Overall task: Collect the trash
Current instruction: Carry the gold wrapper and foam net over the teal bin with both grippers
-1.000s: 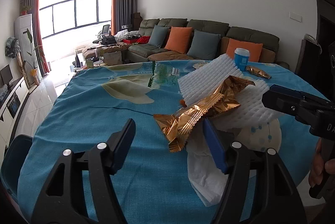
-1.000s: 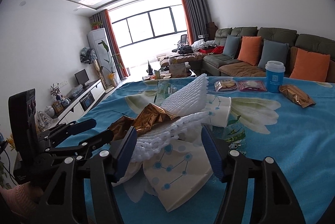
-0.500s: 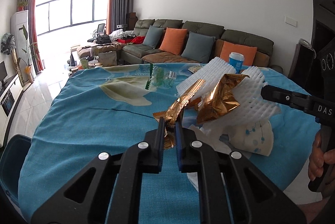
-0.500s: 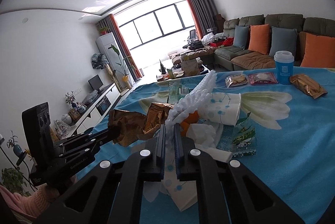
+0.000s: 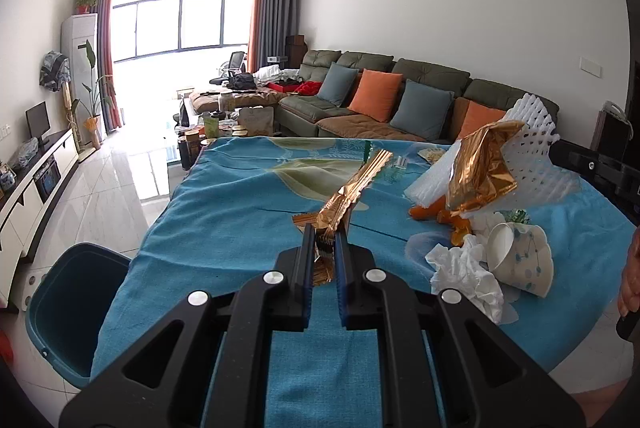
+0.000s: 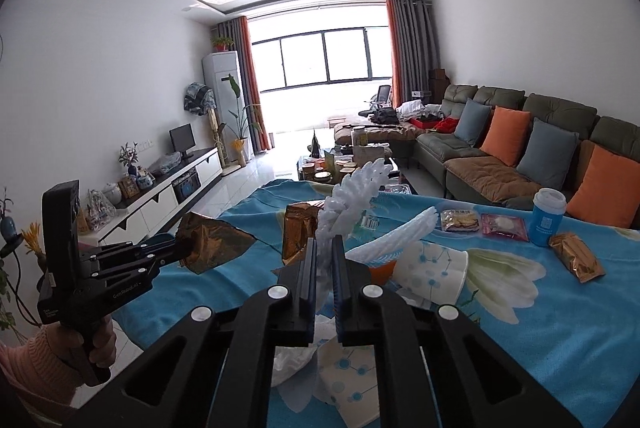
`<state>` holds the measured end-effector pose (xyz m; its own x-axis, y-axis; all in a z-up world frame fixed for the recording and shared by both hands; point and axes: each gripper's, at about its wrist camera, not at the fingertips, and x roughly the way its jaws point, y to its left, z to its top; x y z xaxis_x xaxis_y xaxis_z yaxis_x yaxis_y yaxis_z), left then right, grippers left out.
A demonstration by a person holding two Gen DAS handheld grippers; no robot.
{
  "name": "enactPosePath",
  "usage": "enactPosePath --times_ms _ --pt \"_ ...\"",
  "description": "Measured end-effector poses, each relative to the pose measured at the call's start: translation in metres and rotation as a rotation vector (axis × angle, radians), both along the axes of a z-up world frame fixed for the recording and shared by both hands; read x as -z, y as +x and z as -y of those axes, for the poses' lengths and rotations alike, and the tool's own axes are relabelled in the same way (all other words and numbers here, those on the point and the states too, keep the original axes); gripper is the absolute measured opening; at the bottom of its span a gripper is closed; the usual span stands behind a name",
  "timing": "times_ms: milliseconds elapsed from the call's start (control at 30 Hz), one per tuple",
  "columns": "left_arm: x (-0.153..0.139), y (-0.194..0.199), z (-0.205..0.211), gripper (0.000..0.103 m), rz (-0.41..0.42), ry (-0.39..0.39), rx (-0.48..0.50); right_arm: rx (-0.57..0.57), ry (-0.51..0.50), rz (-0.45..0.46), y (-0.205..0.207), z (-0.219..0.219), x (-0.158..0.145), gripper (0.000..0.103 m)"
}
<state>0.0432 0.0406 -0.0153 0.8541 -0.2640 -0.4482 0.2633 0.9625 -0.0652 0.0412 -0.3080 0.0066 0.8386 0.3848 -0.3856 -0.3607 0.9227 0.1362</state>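
Item one: my left gripper, jaws closed on a gold foil wrapper, which I am holding clear of the blue tablecloth.

Item two: my right gripper, jaws pinched on a white foam fruit net; a second gold wrapper is riding up with it, just to its left.

Item three, near right of the left gripper: a crumpled tissue, a tipped paper cup and orange peel, all lying on the cloth.

Step in hand, as I judge it: I am carrying picked-up trash. Next, both loads are needing a swing left to the blue bin beside the table, then release.

Only the left view is showing that bin; only the right view is showing a blue tumbler and sealed snack packets at the far right.
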Motion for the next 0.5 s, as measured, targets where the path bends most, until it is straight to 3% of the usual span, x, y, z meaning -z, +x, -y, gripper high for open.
enactPosePath --times_ms 133,333,500 --pt "-0.002 -0.004 -0.014 0.010 0.001 -0.007 -0.035 -0.016 -0.049 -0.021 0.008 -0.019 0.010 0.006" --pt "0.002 -0.002 -0.028 0.010 -0.012 -0.003 -0.079 -0.038 -0.029 -0.020 0.010 -0.029 0.010 0.006" --pt "0.000 -0.006 -0.043 0.010 -0.004 -0.005 -0.124 0.026 -0.023 0.043 0.012 -0.025 -0.003 0.006"
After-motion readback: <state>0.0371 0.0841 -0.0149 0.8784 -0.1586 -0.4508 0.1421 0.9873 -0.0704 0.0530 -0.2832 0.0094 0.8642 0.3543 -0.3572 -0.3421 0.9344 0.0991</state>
